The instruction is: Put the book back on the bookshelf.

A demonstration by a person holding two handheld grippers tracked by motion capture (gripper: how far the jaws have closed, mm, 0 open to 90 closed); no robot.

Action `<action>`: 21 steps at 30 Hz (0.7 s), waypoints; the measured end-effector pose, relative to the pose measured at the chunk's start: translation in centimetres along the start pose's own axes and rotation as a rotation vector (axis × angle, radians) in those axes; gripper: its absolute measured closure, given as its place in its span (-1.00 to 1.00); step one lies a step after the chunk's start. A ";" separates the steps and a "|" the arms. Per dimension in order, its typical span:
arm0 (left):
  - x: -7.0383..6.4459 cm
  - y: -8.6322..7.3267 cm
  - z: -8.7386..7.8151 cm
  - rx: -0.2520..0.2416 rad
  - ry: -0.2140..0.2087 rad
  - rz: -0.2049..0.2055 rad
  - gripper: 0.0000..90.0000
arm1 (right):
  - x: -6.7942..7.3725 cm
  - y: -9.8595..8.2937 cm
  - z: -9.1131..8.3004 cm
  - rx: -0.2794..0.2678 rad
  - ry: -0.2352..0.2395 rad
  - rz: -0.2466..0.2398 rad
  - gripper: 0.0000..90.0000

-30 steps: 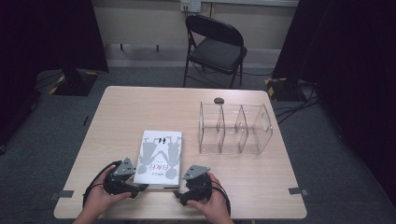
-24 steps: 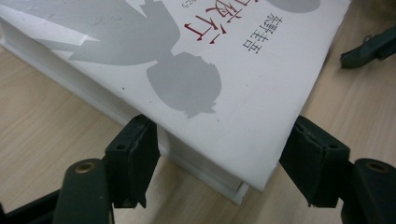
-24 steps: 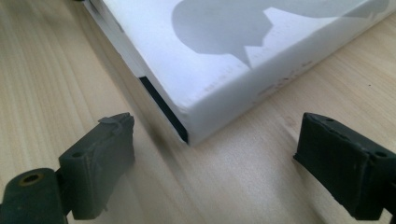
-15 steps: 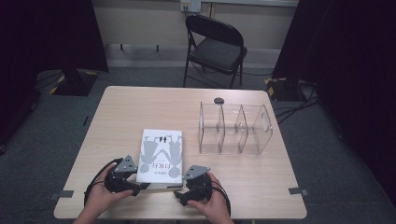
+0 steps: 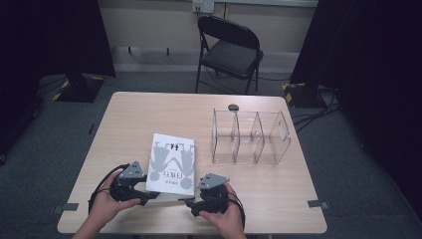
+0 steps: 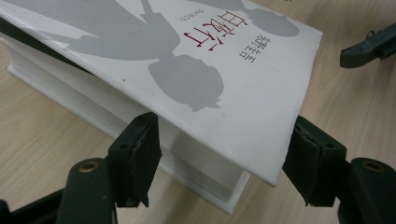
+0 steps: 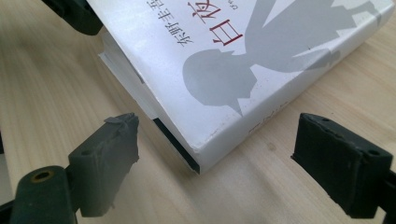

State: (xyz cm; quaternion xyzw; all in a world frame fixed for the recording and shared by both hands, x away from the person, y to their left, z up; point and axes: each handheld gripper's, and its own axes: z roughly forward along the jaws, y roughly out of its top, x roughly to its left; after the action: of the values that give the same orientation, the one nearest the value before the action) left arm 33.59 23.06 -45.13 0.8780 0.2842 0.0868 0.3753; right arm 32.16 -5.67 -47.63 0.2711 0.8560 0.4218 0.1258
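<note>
A white book with grey silhouettes and red lettering lies flat near the table's front edge. My left gripper is open at its near left corner. In the left gripper view the two jaws of the left gripper straddle that corner of the book, where the cover stands slightly off the page block. My right gripper is open at the near right corner. In the right gripper view the corner of the book points into the gap of the right gripper, touching neither jaw.
A clear plastic organiser with three compartments stands right of the book. A small dark object lies behind it near the far edge. A folding chair stands beyond the table.
Both grippers have crept slightly forward against the book's near corners. The book has barely shifted.
</note>
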 end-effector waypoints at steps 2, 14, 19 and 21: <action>0.0 0.1 -0.1 0.007 0.000 0.009 -0.29 | 0.1 0.2 0.0 -0.010 0.009 0.003 -0.71; -0.2 1.0 -0.4 0.006 -0.002 0.020 -0.29 | 1.9 2.7 0.4 -0.058 -0.018 -0.089 -0.71; -0.2 1.4 -0.6 -0.006 -0.010 0.030 -0.30 | 2.9 3.4 1.8 -0.040 0.000 -0.121 -0.70; -0.3 1.6 -0.7 -0.006 -0.009 0.029 -0.30 | 3.2 3.3 2.4 -0.035 -0.015 -0.138 -0.70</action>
State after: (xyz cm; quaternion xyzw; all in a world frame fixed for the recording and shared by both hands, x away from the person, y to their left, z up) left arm 33.82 22.44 -43.54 0.8813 0.2696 0.0889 0.3779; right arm 31.76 -0.66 -46.42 0.2125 0.8641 0.4251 0.1658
